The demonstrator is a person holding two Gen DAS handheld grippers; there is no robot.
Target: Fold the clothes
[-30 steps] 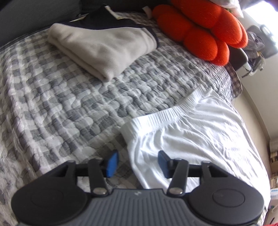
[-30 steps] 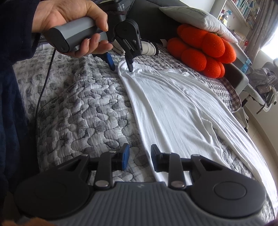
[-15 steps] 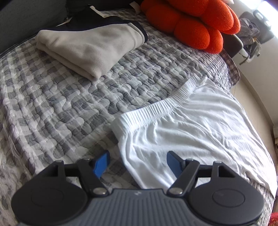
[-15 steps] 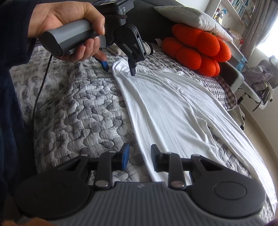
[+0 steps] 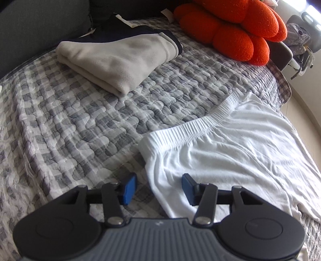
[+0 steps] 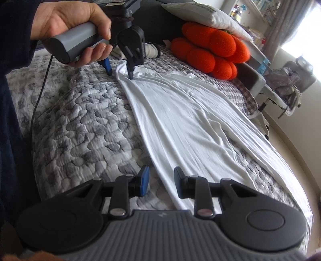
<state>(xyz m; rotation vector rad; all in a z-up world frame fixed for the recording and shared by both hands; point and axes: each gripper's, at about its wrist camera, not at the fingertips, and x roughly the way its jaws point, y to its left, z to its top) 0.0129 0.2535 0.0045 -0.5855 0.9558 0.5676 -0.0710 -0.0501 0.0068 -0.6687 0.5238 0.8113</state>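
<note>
White trousers [image 6: 180, 120] lie stretched along the grey quilted bed [image 6: 80, 120], their ribbed waistband [image 5: 192, 126] at the far end. My left gripper [image 5: 158, 188] is open and straddles the garment's side edge just below the waistband corner. In the right wrist view a hand [image 6: 70, 24] holds this left gripper [image 6: 120, 73], one finger down on the white cloth and the other on the quilt. My right gripper [image 6: 161, 180] is open too, low over the same side edge further down the leg, with the cloth edge between its fingers.
A folded beige fleece [image 5: 116, 60] on a dark garment lies at the back of the bed. Orange round cushions [image 6: 210, 50] and a white pillow [image 6: 200, 16] sit at the head. A chair [image 6: 280, 90] and the floor are beyond the bed's right edge.
The left gripper spread wider half a second ago and has narrowed again, shifting slightly around the waistband corner. The right gripper keeps the same gap and place.
</note>
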